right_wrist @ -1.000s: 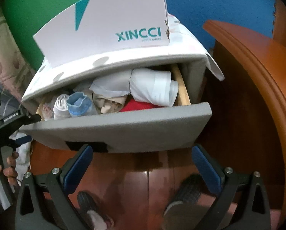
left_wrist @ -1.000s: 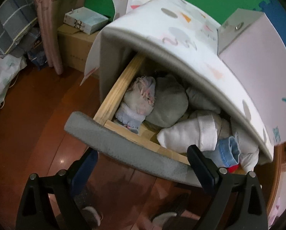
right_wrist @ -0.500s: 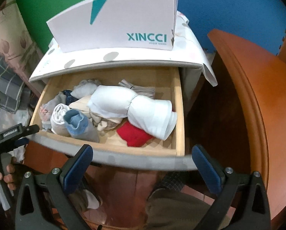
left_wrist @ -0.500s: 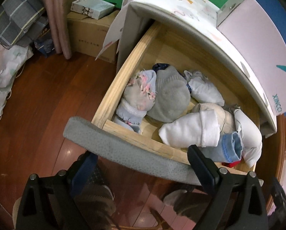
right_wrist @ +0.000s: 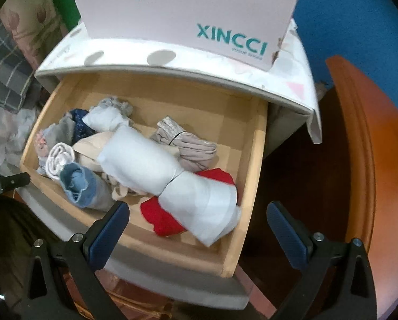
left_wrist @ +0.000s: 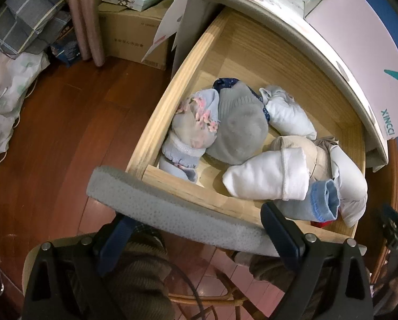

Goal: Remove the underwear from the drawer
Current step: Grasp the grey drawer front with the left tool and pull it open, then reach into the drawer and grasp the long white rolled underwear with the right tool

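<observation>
The wooden drawer [left_wrist: 169, 101] [right_wrist: 254, 160] stands pulled far out, with a grey padded front [left_wrist: 172, 213]. It holds several rolled underwear and socks: a long white roll [right_wrist: 172, 176] over a red piece [right_wrist: 156, 213], a blue-cuffed roll [right_wrist: 81, 186] [left_wrist: 318, 202], a beige bundle [right_wrist: 188, 144], a grey bundle [left_wrist: 238, 130] and a floral one [left_wrist: 196, 122]. My left gripper [left_wrist: 196, 229] is open, above the drawer front. My right gripper [right_wrist: 199, 226] is open, above the drawer's near right part, over the red piece. Both are empty.
A white XINCCI box [right_wrist: 188, 13] stands on the patterned cabinet top [right_wrist: 161, 56]. A brown wooden furniture edge [right_wrist: 358, 146] is at the right. Cardboard boxes [left_wrist: 135, 32], bags and folded cloth [left_wrist: 23, 24] lie on the wooden floor [left_wrist: 65, 133] at the left.
The drawer has slid from nearly shut to wide open. Both grippers have risen and moved in over it, and they stay open.
</observation>
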`<move>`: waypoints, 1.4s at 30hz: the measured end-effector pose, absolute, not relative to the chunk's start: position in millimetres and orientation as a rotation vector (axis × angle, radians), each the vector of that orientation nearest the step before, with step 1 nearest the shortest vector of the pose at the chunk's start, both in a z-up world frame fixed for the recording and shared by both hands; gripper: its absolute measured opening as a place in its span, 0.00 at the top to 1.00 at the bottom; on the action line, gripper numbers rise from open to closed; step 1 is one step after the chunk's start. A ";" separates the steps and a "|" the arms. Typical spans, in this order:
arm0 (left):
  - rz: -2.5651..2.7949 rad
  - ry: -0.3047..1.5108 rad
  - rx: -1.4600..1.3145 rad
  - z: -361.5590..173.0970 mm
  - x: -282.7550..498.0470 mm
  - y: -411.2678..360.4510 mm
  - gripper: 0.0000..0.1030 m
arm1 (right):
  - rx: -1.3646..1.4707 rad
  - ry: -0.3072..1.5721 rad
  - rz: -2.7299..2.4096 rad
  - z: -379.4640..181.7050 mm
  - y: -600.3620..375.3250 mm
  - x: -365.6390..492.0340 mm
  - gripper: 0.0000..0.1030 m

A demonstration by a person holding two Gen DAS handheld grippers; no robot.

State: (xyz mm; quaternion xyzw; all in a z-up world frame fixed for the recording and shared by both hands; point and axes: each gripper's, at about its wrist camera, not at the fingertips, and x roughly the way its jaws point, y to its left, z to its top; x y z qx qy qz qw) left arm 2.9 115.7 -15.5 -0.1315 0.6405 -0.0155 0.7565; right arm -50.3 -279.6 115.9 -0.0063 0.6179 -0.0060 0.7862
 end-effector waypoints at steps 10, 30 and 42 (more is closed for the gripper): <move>-0.006 1.364 -0.284 -11.2 2.9 113.3 0.05 | -0.160 1.429 0.078 84.8 -262.2 -18.0 0.02; -0.043 1.268 -0.076 34.6 -5.9 102.9 0.07 | -0.141 1.378 0.105 49.4 -246.5 -10.4 0.45; -0.322 1.120 0.176 30.1 -0.9 57.1 0.07 | 0.114 1.400 -0.024 47.4 -282.2 -19.7 0.62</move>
